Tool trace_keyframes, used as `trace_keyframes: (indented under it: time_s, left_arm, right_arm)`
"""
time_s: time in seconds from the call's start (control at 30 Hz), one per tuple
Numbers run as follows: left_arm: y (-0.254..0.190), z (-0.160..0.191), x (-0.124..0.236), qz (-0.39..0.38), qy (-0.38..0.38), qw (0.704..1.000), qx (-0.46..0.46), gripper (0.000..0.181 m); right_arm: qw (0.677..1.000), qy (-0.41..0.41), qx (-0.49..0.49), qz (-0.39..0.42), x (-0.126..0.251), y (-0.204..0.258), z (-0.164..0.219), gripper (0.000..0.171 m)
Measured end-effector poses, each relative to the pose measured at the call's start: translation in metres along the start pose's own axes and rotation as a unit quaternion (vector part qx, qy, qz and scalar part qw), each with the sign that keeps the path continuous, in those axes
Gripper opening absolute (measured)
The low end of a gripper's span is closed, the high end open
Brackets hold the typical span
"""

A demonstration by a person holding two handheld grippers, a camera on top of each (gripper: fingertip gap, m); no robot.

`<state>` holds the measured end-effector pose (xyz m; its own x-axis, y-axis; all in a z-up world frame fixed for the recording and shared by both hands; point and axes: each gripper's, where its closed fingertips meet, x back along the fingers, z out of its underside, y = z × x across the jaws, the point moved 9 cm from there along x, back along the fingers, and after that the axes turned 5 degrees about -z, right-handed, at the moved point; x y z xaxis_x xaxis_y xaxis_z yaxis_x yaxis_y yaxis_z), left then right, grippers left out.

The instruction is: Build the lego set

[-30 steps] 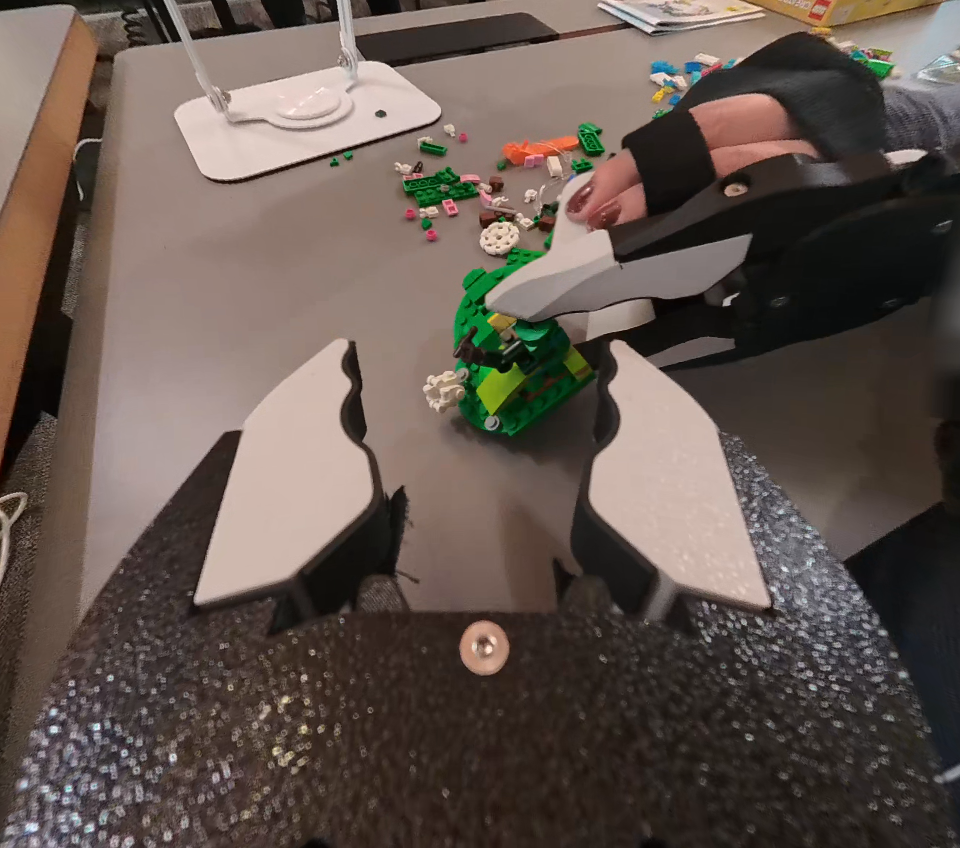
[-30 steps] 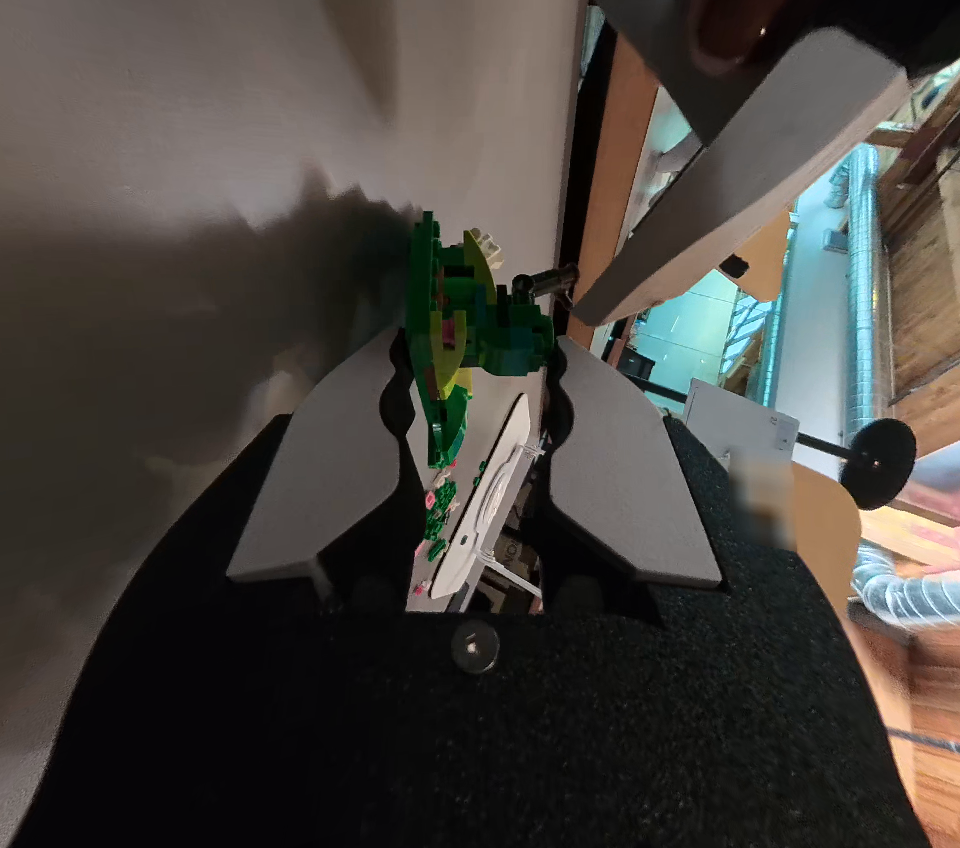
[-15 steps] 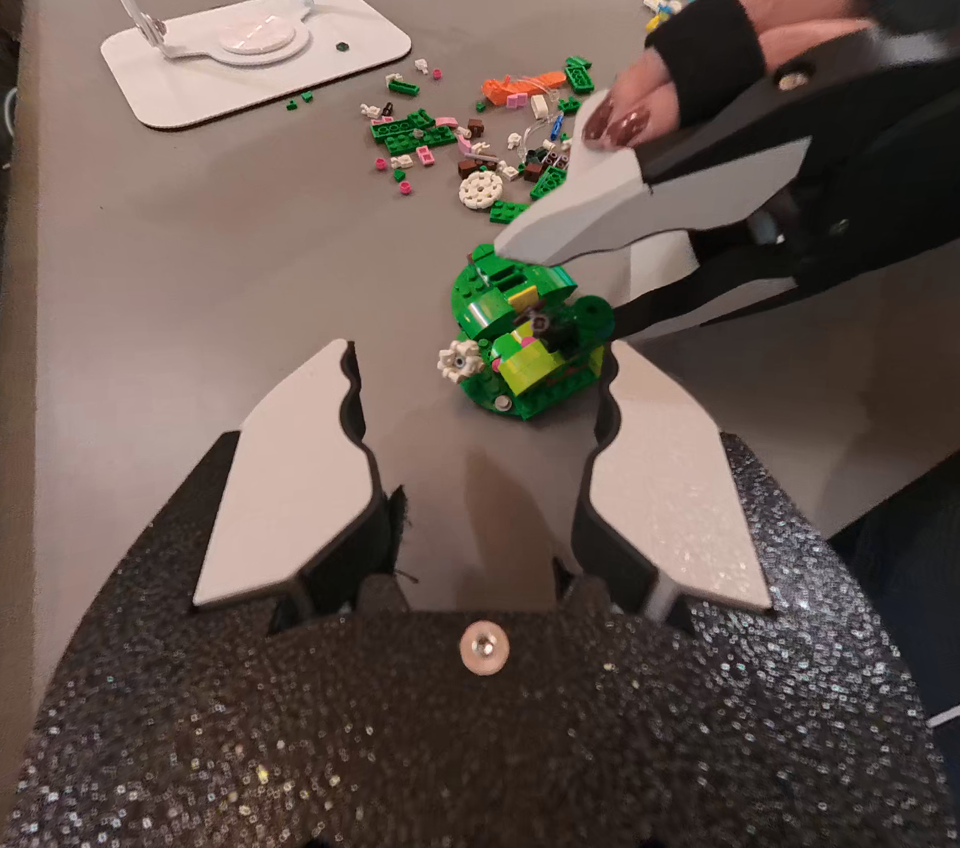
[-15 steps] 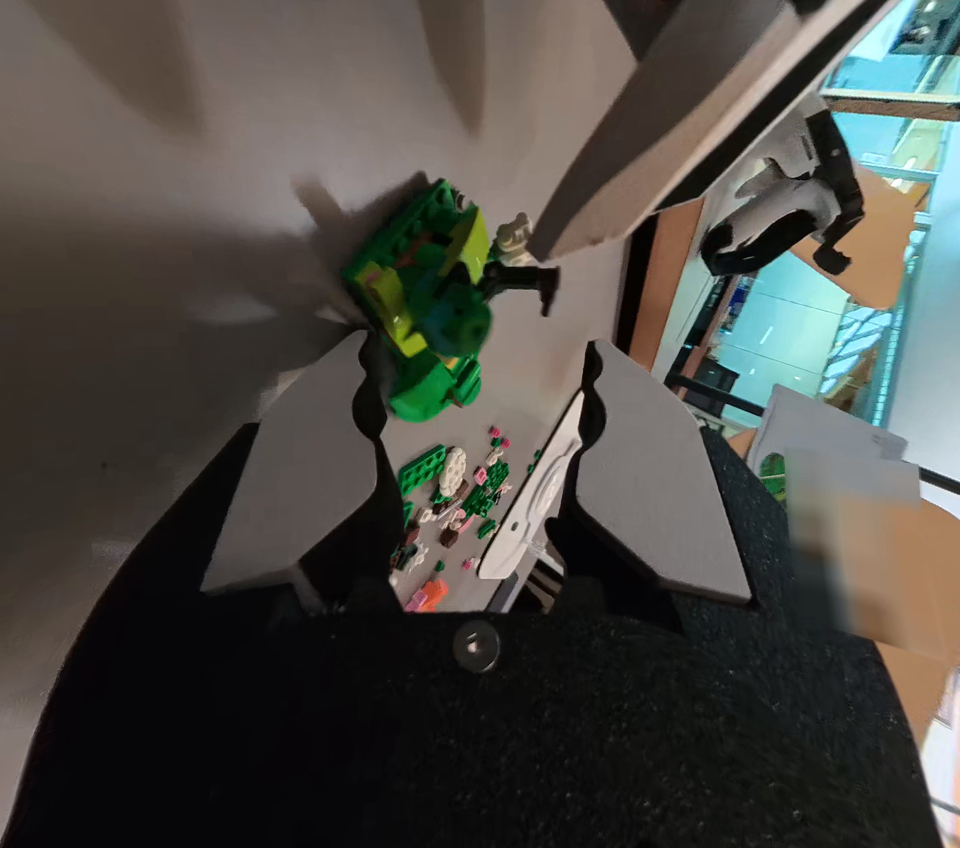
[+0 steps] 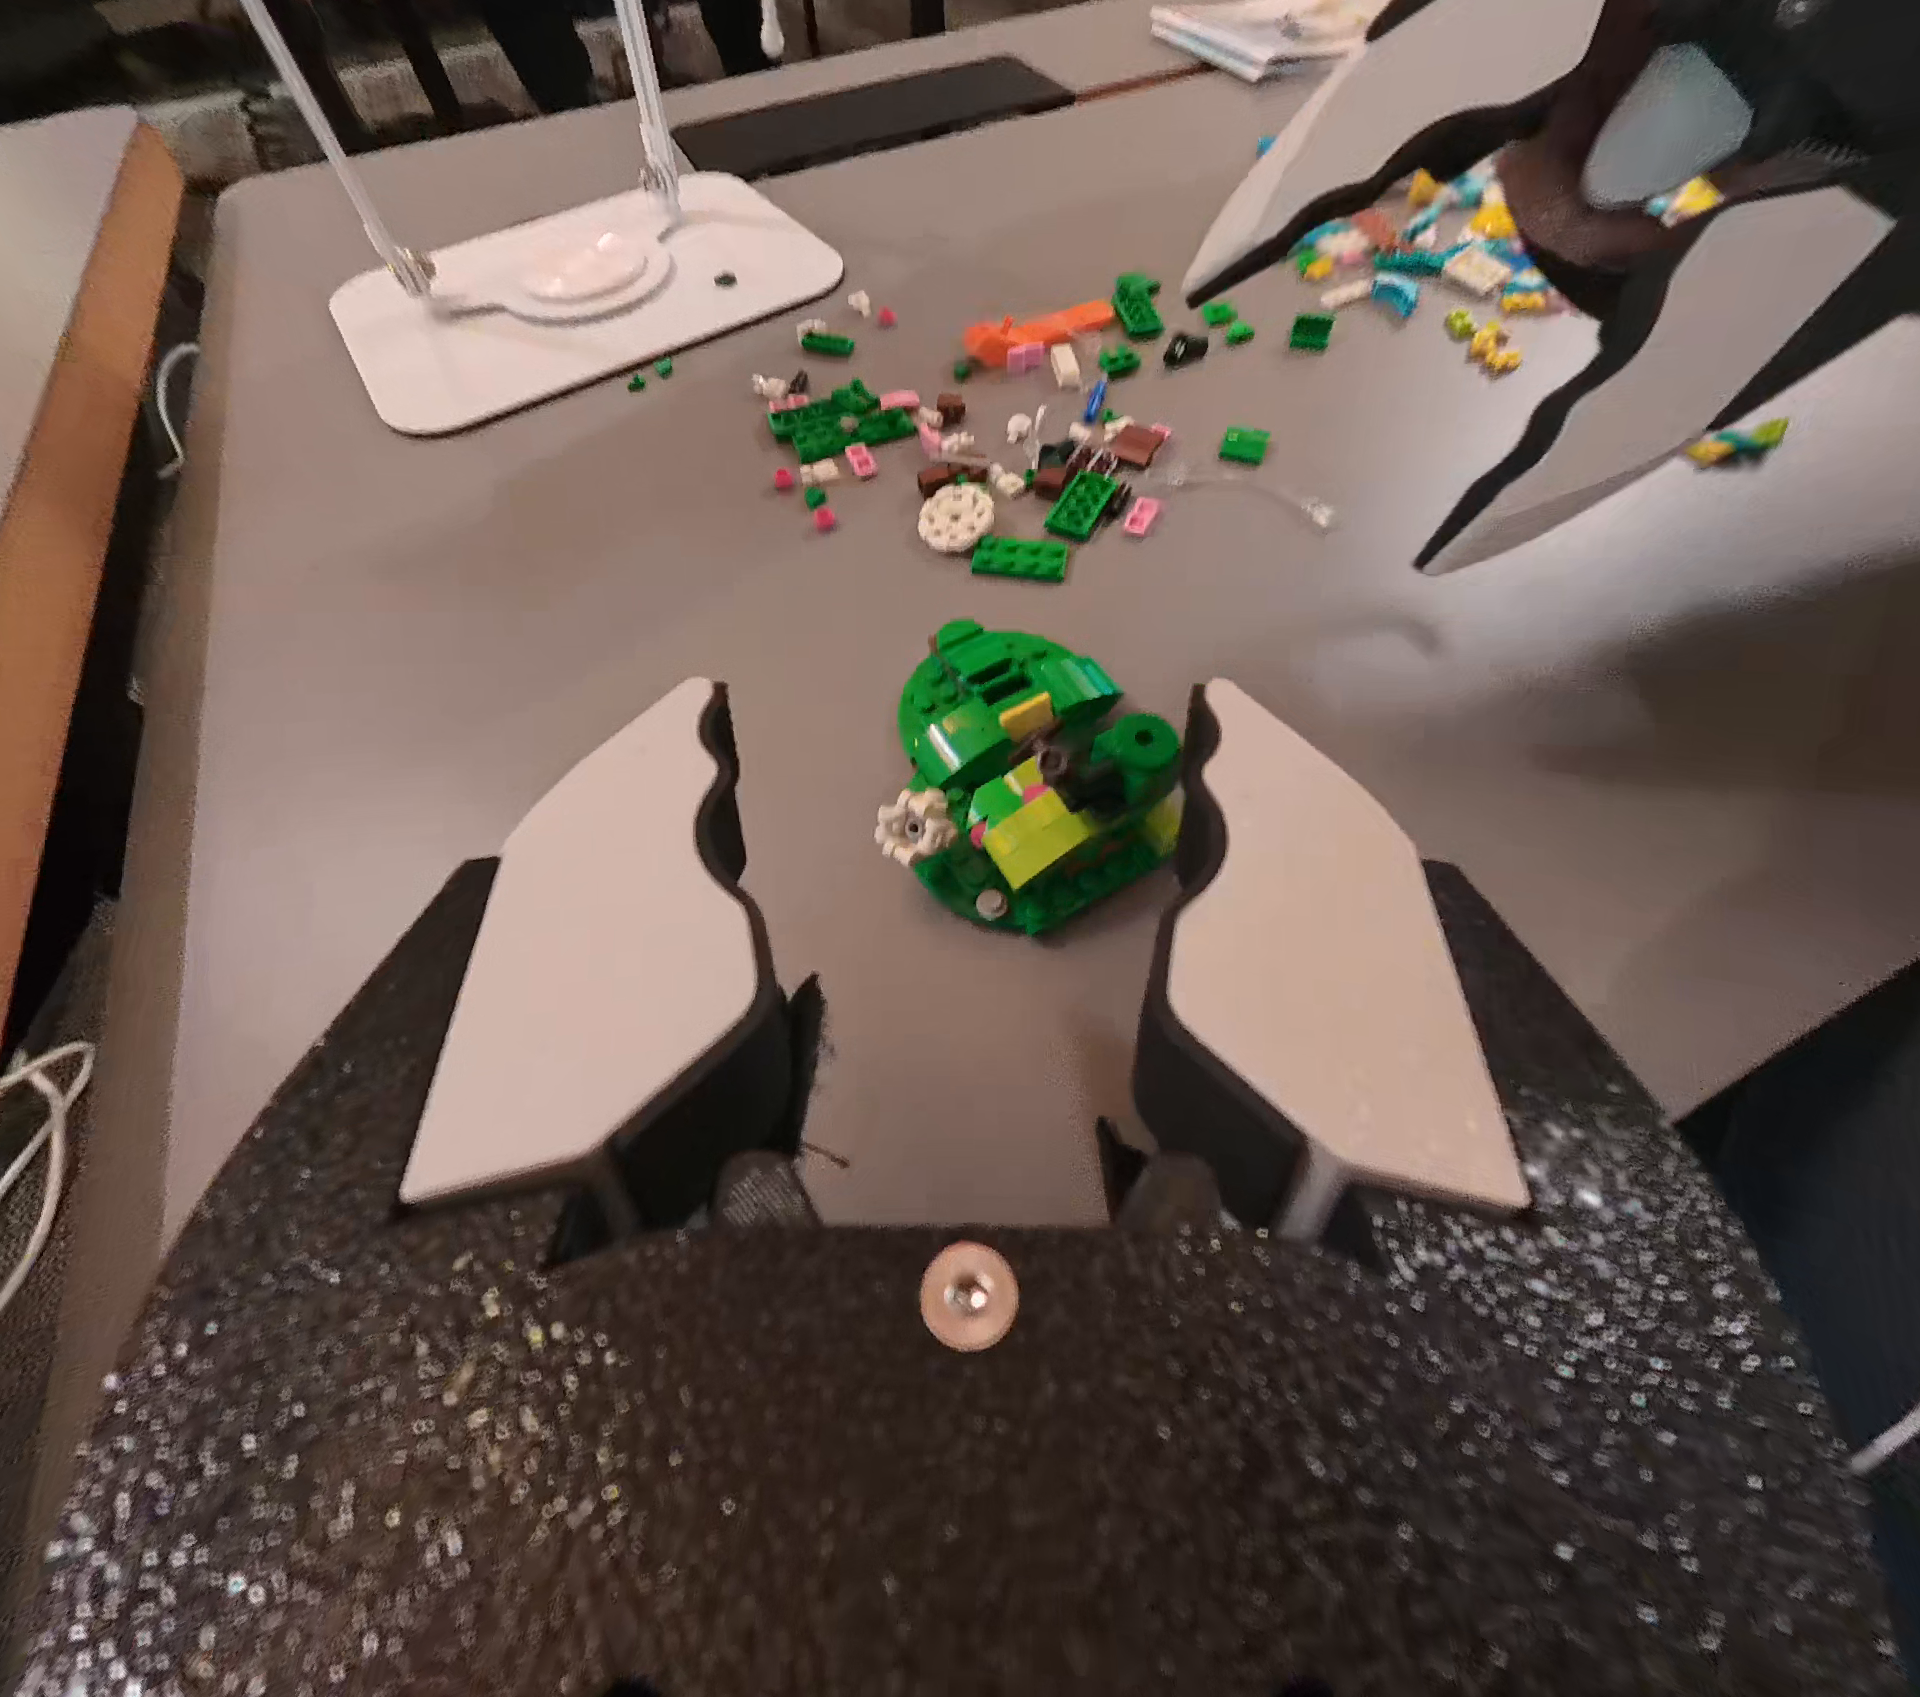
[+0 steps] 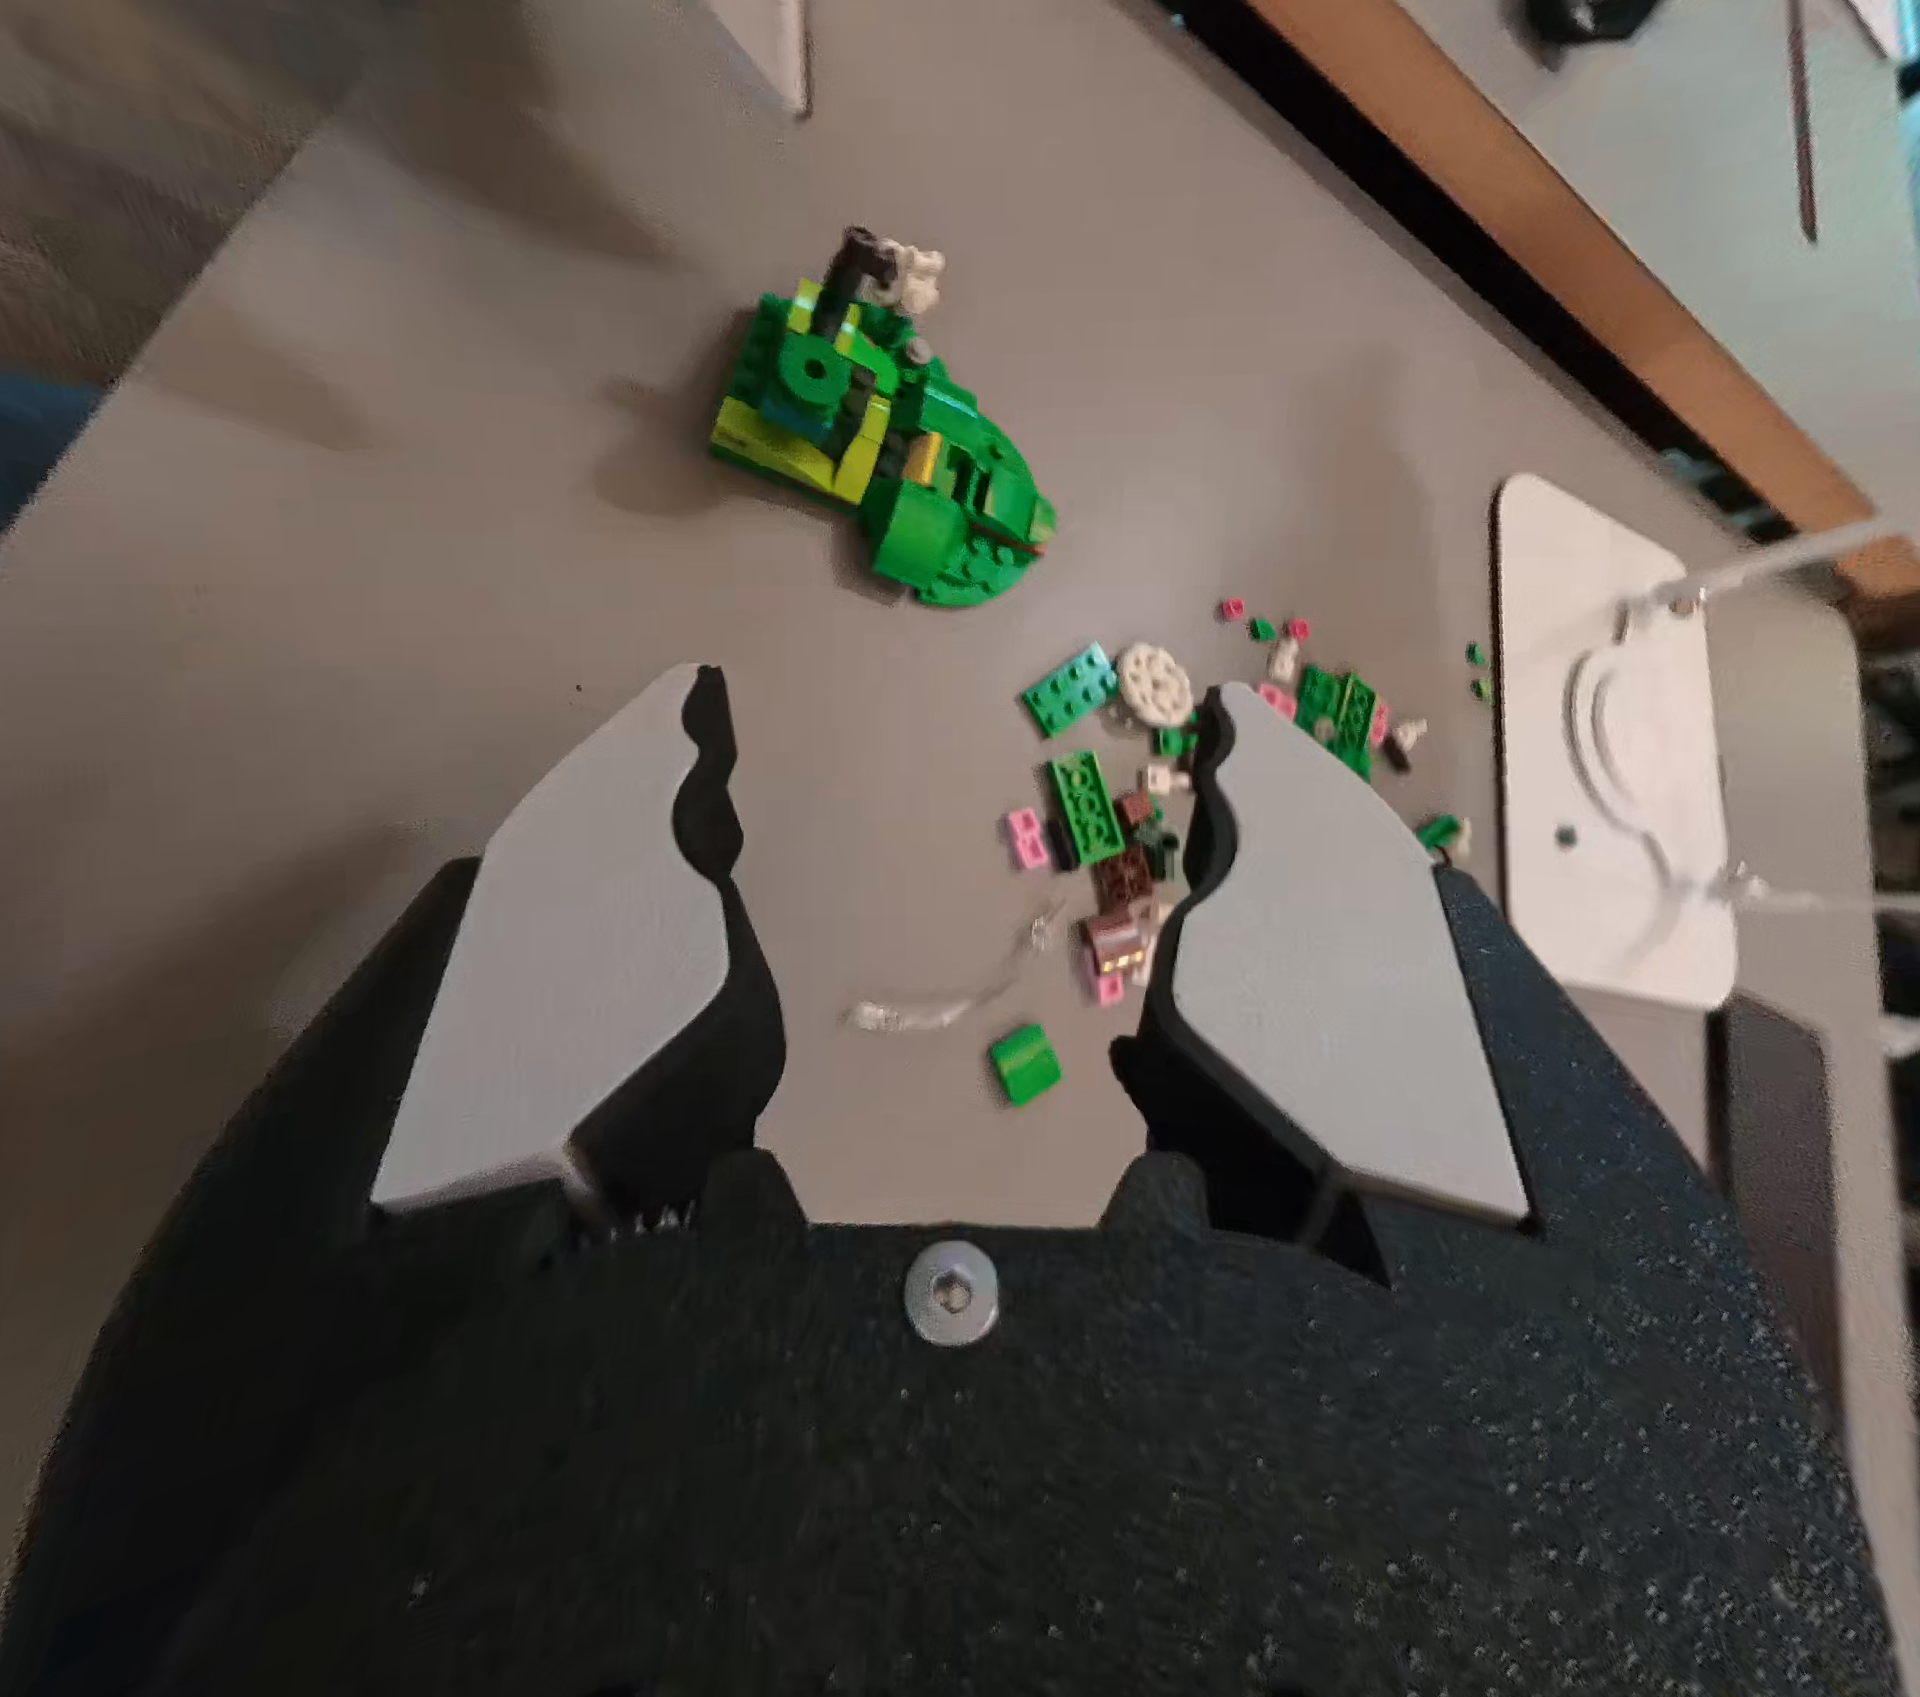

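Meanwhile both grippers gape empty: left gripper [image 5: 961,702] near the green model [image 5: 1039,780]; right gripper [image 6: 961,691] above loose bricks [image 6: 1091,800]

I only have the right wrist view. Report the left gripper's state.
Observer: The left gripper is open and empty; the green build lies on the table between its fingers.
Operator: Name a part outside my frame.
Observer: An orange piece lies at the far edge of the green pile.
Operator: Go on.
Observer: A blue and yellow pile lies farther right, partly hidden behind the right gripper.
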<state>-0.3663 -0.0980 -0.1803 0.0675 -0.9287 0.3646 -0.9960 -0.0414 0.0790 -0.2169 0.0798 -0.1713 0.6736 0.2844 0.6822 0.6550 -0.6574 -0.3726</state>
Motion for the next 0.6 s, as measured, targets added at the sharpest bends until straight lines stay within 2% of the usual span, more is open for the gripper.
trace_keyframes:
  time_s: [0.03,0.13,0.37,0.5,0.6]
  left_arm:
    - [-0.002,-0.004,0.0,-0.004,-0.01,1.0,-0.003,0.082]
    - [-0.008,-0.02,-0.001,-0.013,-0.046,0.999,-0.012,0.084]
    - [-0.025,-0.064,-0.026,0.007,-0.102,0.995,-0.022,0.097]
    - [-0.032,-0.083,-0.047,0.015,-0.098,0.995,-0.021,0.109]
    - [-0.035,-0.104,-0.064,-0.001,-0.1,0.995,-0.026,0.108]
  right_arm:
    - [1.0,-0.011,-0.023,0.005,0.009,-0.002,0.004,0.086]
    - [0.997,-0.04,-0.065,0.028,0.034,-0.007,0.014,0.09]
    - [0.987,-0.087,-0.085,0.103,0.091,-0.024,0.015,0.1]
    - [0.98,-0.12,-0.081,0.134,0.116,-0.028,0.009,0.102]
    - [0.974,-0.154,-0.087,0.141,0.125,-0.033,0.002,0.103]
